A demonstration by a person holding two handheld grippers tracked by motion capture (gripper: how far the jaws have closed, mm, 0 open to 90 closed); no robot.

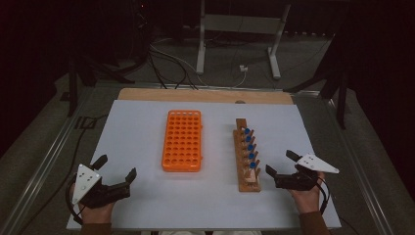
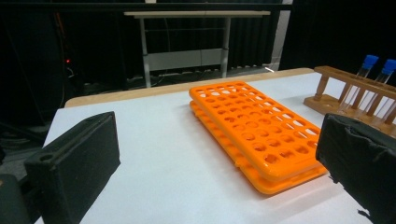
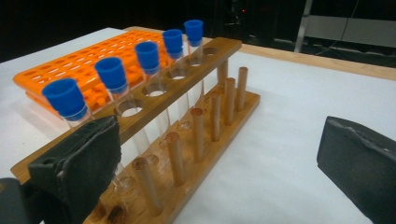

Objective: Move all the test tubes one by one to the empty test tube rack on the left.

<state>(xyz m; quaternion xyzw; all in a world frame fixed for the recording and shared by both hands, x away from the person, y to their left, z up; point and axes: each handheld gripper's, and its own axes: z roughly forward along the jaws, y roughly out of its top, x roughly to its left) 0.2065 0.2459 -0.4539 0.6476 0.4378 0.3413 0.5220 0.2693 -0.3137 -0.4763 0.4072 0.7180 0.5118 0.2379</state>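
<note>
White table [image 1: 147, 205] w/ orange rack [image 1: 182, 140] & wooden tube rack [image 1: 247, 161] on it.

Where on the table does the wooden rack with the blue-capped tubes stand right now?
In the high view, the wooden rack stands right of centre on the white table, beside the orange rack and just ahead of the right gripper, whose jaws are open.

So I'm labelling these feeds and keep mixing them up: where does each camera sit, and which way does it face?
High view: above the person's side, looking forward and down on the table; both hands, left claw and right claw enter from below.
Left gripper view: on the left claw, looking across the orange rack.
Right gripper view: on the right claw, facing the wooden rack with five blue-capped tubes.
Shared: all three views show both racks.
</note>
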